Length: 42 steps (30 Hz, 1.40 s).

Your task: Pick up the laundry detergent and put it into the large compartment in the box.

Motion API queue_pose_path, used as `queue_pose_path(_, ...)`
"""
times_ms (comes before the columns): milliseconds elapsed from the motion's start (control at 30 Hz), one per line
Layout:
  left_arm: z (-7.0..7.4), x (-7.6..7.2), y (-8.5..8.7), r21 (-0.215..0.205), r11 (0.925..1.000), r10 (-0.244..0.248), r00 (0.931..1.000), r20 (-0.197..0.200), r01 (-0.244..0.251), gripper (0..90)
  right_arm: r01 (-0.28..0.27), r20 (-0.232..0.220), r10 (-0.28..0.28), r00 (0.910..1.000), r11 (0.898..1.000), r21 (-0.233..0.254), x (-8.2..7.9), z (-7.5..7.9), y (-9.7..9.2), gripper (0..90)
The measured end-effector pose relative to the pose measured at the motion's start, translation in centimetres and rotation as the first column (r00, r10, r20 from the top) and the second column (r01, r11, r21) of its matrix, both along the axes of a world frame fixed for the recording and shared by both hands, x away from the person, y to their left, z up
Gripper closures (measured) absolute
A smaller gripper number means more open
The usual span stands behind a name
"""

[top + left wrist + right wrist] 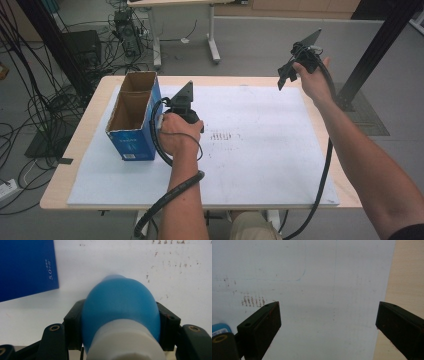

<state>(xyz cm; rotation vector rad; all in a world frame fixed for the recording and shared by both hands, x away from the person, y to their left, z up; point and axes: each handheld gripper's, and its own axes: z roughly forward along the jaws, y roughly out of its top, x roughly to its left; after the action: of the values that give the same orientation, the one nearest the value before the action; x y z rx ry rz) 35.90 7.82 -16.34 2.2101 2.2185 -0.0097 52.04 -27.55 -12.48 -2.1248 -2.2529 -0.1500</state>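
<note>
- Here, your left gripper (120, 340) has its jaws pressed on either side of a blue rubber bulb (120, 307) with a white collar; the pads sit against its widest part, so it is clamped.
- In the left gripper view the bulb's rounded end points away over the white mat (125, 262), with a blue box (25, 267) up at the left, apart from the bulb.
- From the high view, your left hand (175, 134) rests low over the mat, just beside the open cardboard-lined box (132, 117); the box stands upright at the mat's left side, its top open.
- The bulb itself is hidden under your hand in that view.
- Your right gripper (290, 72) is raised over the far right corner of the table (90, 130), well apart from the left one.
- In the right gripper view its two black jaws stand wide apart with nothing between them, looking down on the mat's right edge and the bare wood beside it.
- A patch of small dark marks (221, 136) lies on the mat near your left hand.
</note>
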Motion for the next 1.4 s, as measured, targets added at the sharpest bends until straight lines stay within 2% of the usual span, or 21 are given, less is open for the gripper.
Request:
queue_pose_path(467, 0.0, 0.0, 0.1, -0.002, 1.0, -0.003, 1.0, 0.002, 0.003, 37.9, -0.004, -0.012, 0.004, 0.9999, 1.0, -0.003, 0.1, -0.2, 0.1, 5.9)
queue_pose_path(567, 0.5, 0.0, 0.2, -0.004, 1.0, -0.008, 1.0, 0.001, 0.008, 37.9, -0.005, -0.013, 0.005, 0.9999, 1.0, -0.002, 0.1, -0.2, 0.0, 5.9)
queue_pose_path(667, 1.5, 0.0, 0.4, -0.011, 0.9998, -0.017, 0.9998, 0.009, 0.017, 37.9, -0.006, -0.012, 0.006, 0.9999, 1.0, 0.0, 0.1, -0.1, -0.1, 5.9)
queue_pose_path(833, 4.0, 0.1, 0.3, -0.006, 0.9986, -0.052, 0.9986, 0.007, 0.052, 37.8, -0.005, -0.011, 0.005, 0.9999, 1.0, 0.003, -0.1, 0.0, -0.2, 5.9)
queue_pose_path(1033, 8.4, 0.3, 0.6, -0.009, 0.996, -0.089, 0.996, 0.012, 0.089, 37.8, -0.01, -0.014, 0.01, 0.9998, 1.0, 0.009, -0.3, 0.2, -0.1, 5.9)
queue_pose_path(1200, 12.7, 0.6, 0.9, 0.007, 0.993, -0.118, 0.9925, 0.033, 0.118, 37.8, -0.025, -0.011, 0.025, 0.9996, 1.0, 0.008, -0.5, 0.5, 0.3, 5.9)
queue_pose_path(1400, 17.1, 1.1, 2.5, -0.017, 0.9917, -0.126, 0.9891, 0.077, 0.127, 37.8, -0.038, -0.004, 0.038, 0.9993, 0.999, 0.003, -0.7, 1.0, 0.6, 5.9)
